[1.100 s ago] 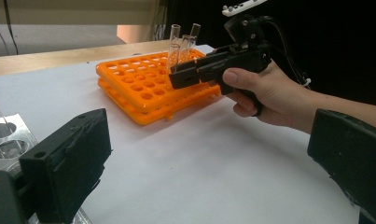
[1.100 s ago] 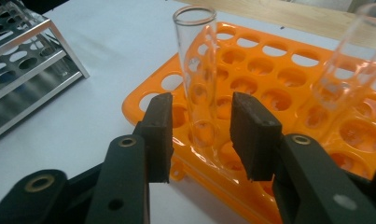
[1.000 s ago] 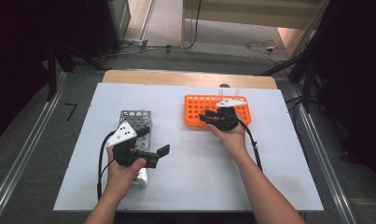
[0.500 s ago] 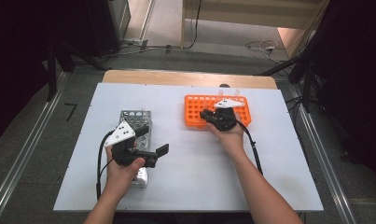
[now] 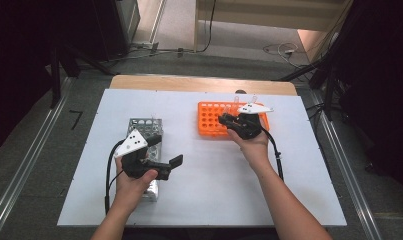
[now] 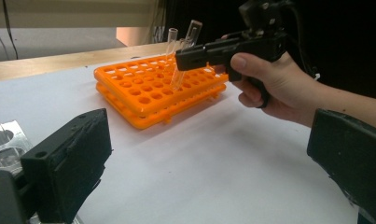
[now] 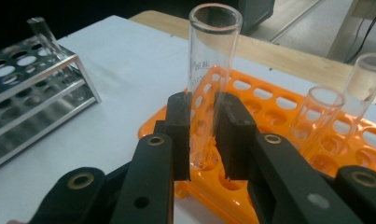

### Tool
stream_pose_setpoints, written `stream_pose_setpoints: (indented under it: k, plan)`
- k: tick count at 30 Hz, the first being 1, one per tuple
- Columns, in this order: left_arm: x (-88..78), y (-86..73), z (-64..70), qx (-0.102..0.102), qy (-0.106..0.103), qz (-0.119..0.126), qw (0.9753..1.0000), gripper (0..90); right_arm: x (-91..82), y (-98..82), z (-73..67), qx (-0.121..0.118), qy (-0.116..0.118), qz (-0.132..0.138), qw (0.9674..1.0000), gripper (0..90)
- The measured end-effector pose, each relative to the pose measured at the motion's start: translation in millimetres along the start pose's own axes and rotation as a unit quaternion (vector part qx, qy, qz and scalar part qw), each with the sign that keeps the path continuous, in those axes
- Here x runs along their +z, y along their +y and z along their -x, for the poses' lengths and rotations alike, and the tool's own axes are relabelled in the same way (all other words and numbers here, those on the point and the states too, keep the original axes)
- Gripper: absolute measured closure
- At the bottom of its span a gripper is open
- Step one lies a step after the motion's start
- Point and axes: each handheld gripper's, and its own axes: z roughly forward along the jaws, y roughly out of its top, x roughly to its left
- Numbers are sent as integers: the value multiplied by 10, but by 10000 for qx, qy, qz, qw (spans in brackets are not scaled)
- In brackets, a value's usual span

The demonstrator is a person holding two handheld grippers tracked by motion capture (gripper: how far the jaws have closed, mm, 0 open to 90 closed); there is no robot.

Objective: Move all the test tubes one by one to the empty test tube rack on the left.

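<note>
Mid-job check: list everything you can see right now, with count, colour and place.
orange rack: one, orange, far right of the board, many round holes.
held tube: one, clear glass, clamped between the right gripper's jaws, its bottom just above the orange rack.
other tubes: two, clear glass, standing in the orange rack.
metal rack: one, silver wire, left side of the board; one clear tube stands at its corner.
white board: one, white, covering the table.
wooden table edge: one, light wood, at the far side.
left gripper: black, jaws wide apart, beside the metal rack.
right gripper: black, over the orange rack.
</note>
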Motion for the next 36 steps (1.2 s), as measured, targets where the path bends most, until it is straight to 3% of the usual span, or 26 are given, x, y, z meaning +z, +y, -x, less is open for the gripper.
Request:
stream_pose_setpoints:
  k: [12, 23, 36]
  plan:
    - [86, 19, 98, 60, -87, -3, 9999, 0, -402, 48, -154, -190, 215, 123, 9995, 739]
    - [145, 41, 193, 136, -202, -14, 9997, 9, -707, -155, -318, -150, 415, 126, 9989, 739]
    - [211, 77, 348, 270, -426, -29, 9987, 16, -886, -377, -673, -387, 831, -82, 9958, 739]
